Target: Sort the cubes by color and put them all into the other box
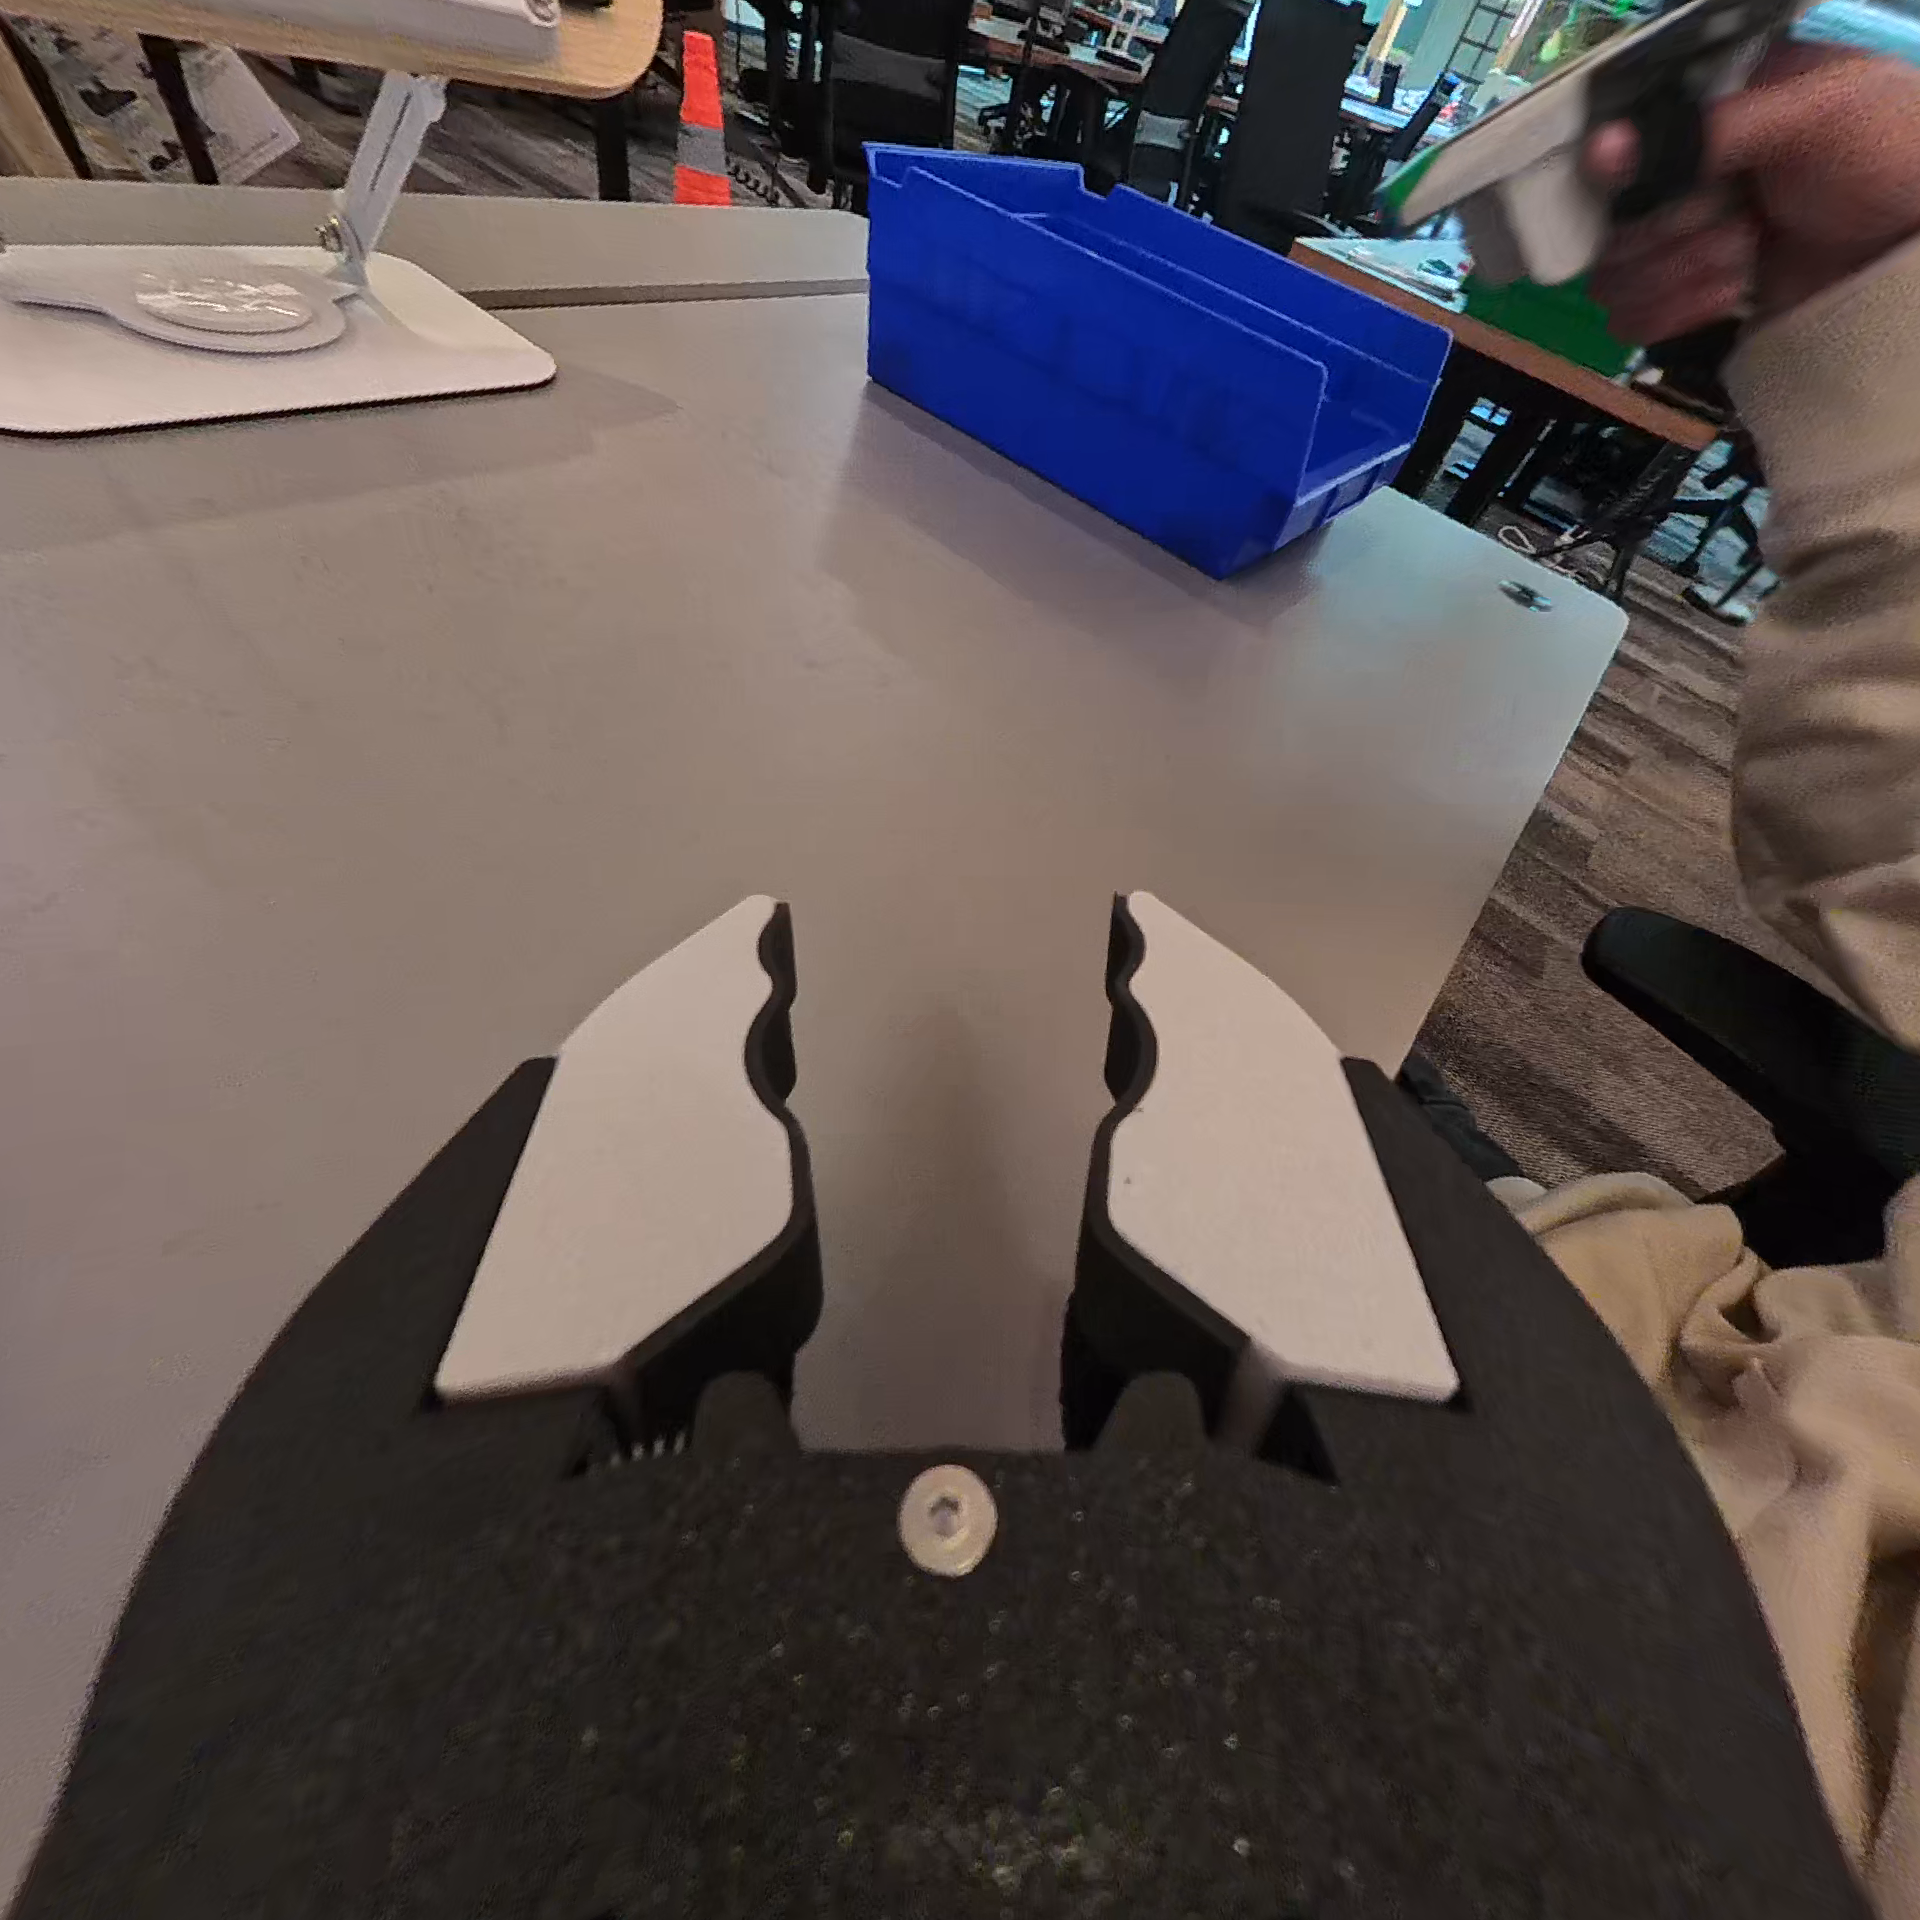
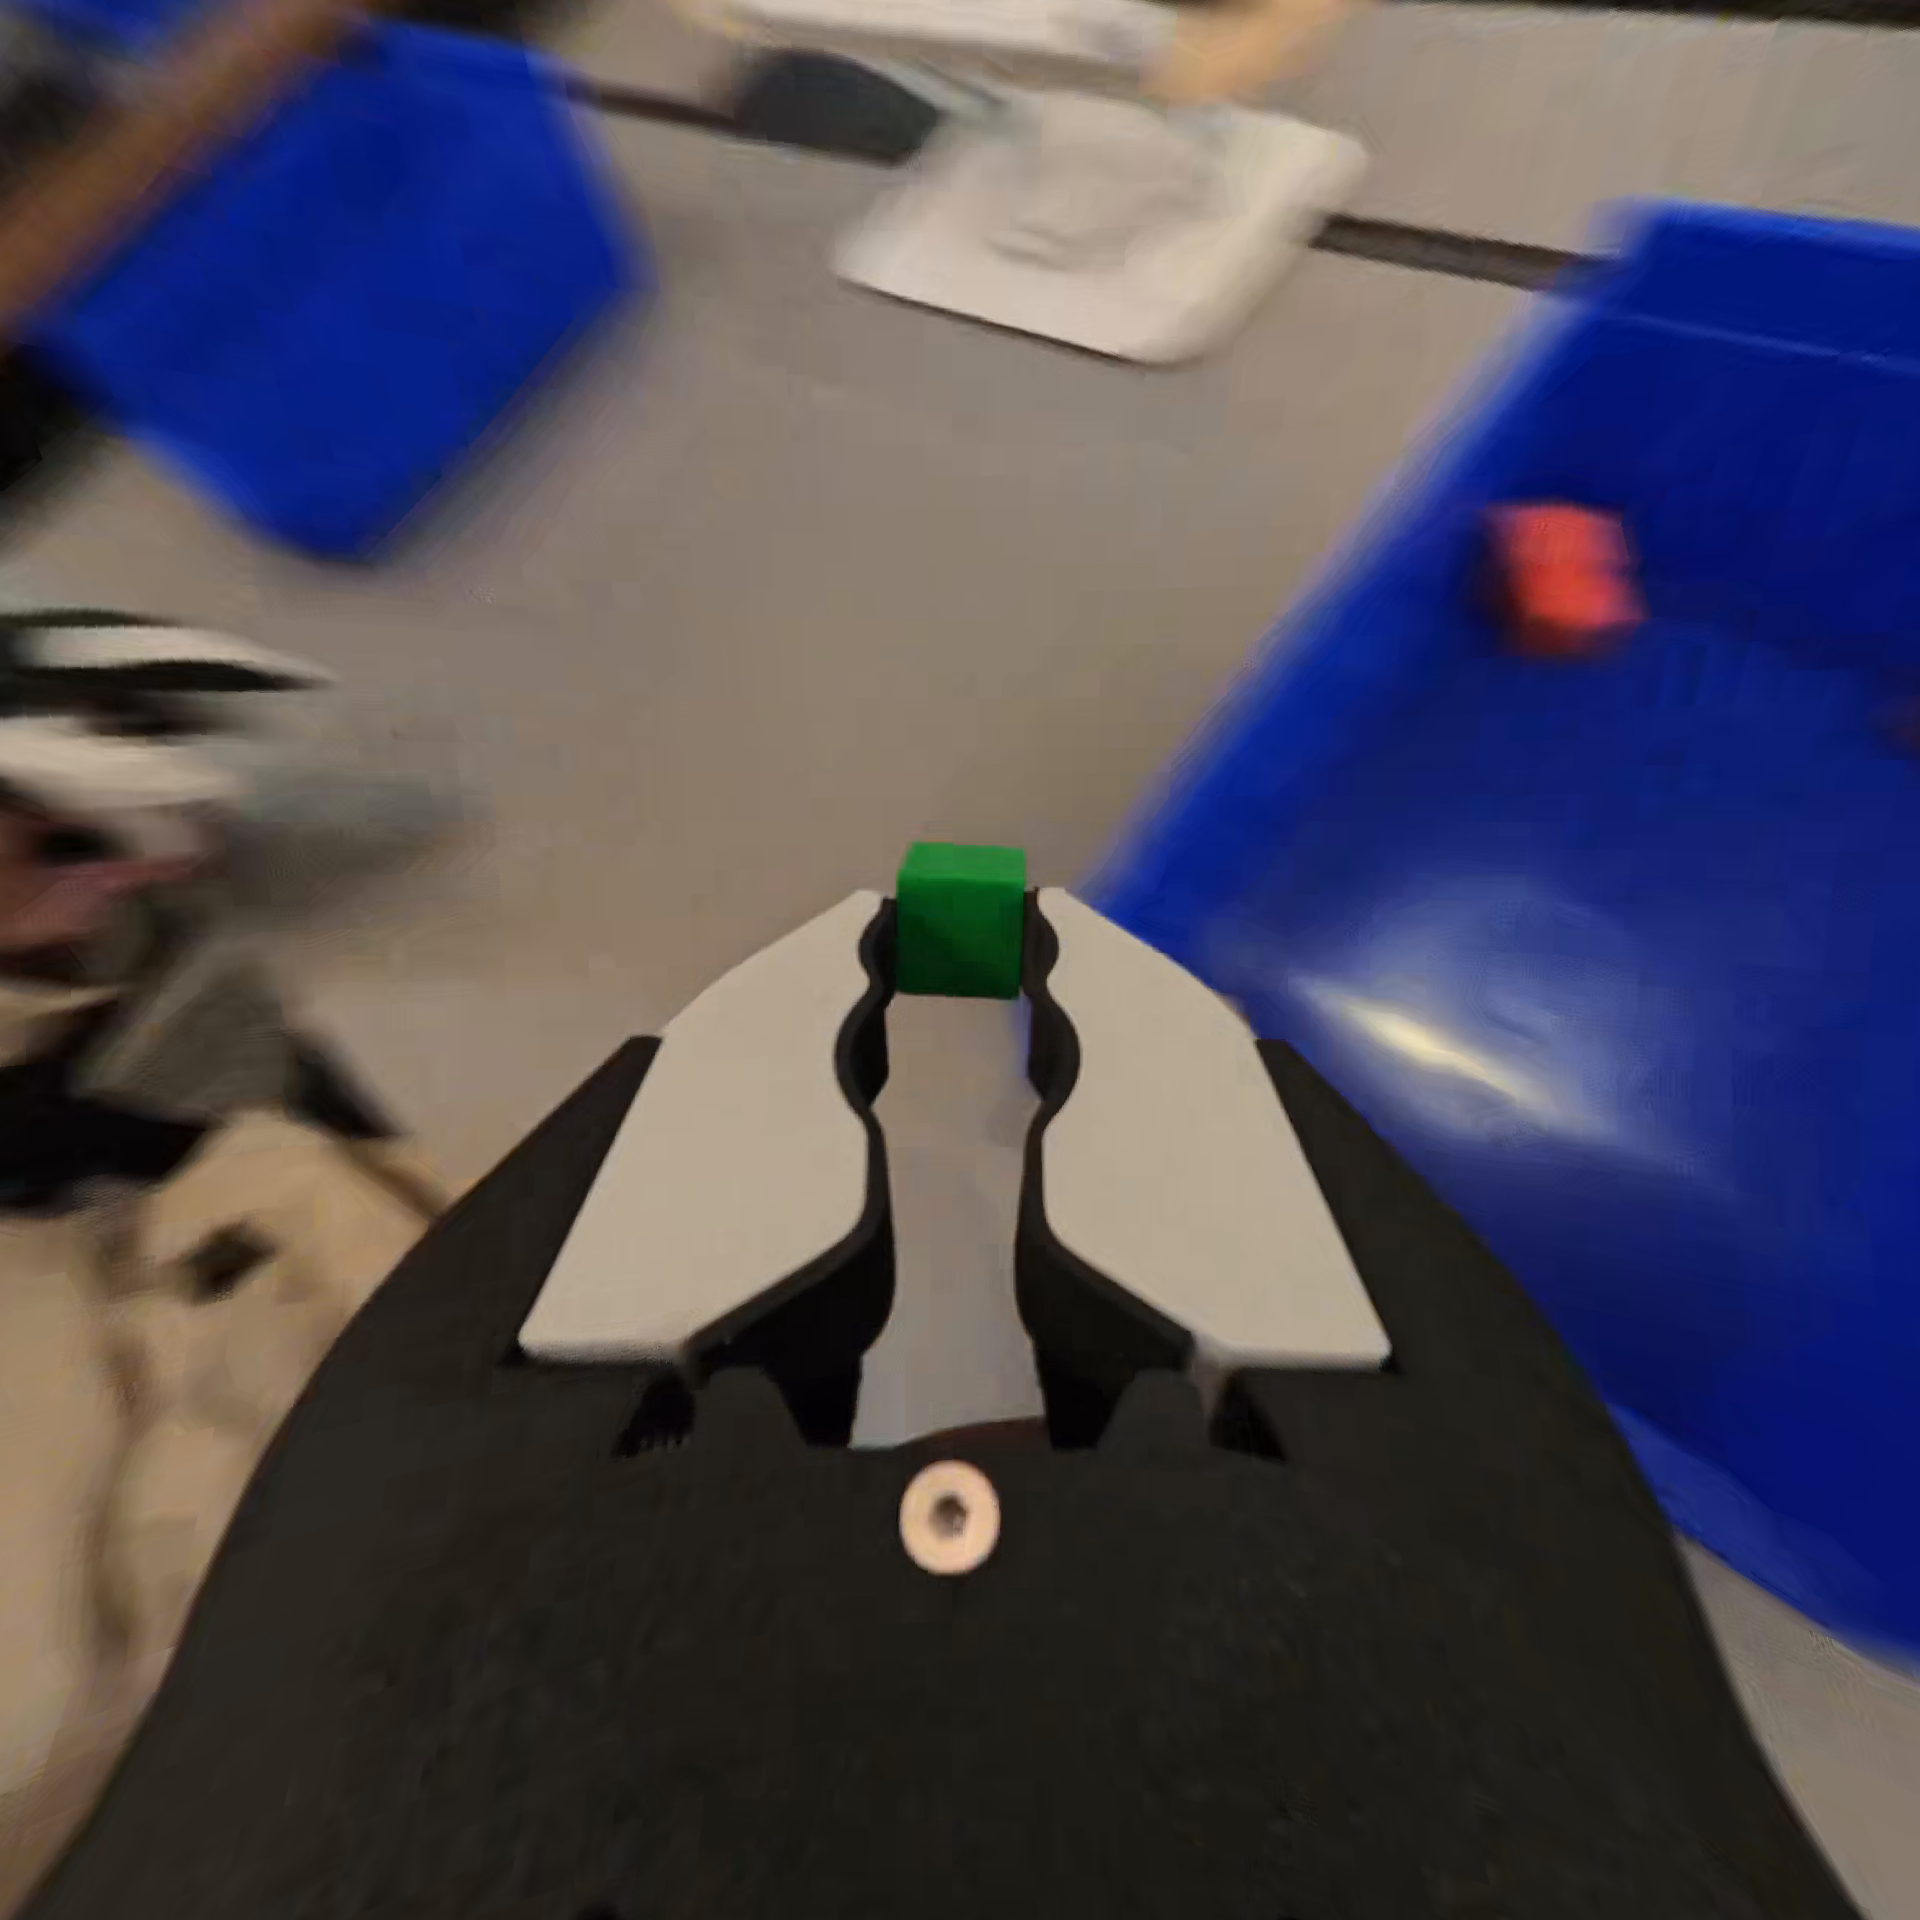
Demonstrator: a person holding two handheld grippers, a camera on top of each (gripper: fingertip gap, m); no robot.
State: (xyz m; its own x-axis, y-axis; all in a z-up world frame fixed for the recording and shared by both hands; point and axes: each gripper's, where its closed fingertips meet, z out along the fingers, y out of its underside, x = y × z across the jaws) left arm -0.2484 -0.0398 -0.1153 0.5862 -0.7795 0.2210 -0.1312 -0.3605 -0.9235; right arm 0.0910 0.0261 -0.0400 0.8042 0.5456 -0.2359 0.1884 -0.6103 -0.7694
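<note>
Left tongs (image 1: 951, 914): jaws parted wide, nothing between them, only bare grey table (image 1: 520, 727) showing through the gap. They hang over the near part of the table, pointed toward a blue box (image 1: 1122, 364) that sits well ahead near the table's far right edge. From this angle the box's inside is mostly hidden; no cubes can be made out in it.

Right tongs (image 2: 958, 909): jaws drawn in close and clamped on a green cube (image 2: 958, 925), which sits right at the fingertips (image 2: 831, 956), pinched on its two sides, its top face level with the tips. The cube is off the table, carried in the air.

Right wrist view is heavily blurred (details soft throughout). To the right of the held cube lies a second blue box (image 2: 1558, 935), close by, its open inside facing the camera. A red cube (image 2: 1558, 582) rests inside it toward the far end. The first blue box (image 2: 332, 301) shows at upper left, well apart from the second.

Other items: a white stand base (image 1: 239, 332) on the table's far left in the left wrist view; an orange cone (image 1: 701, 125) on the floor beyond the table. The person's hand (image 1: 1766, 177) and a beige sleeve (image 1: 1849, 623) show at the right edge of that view.
</note>
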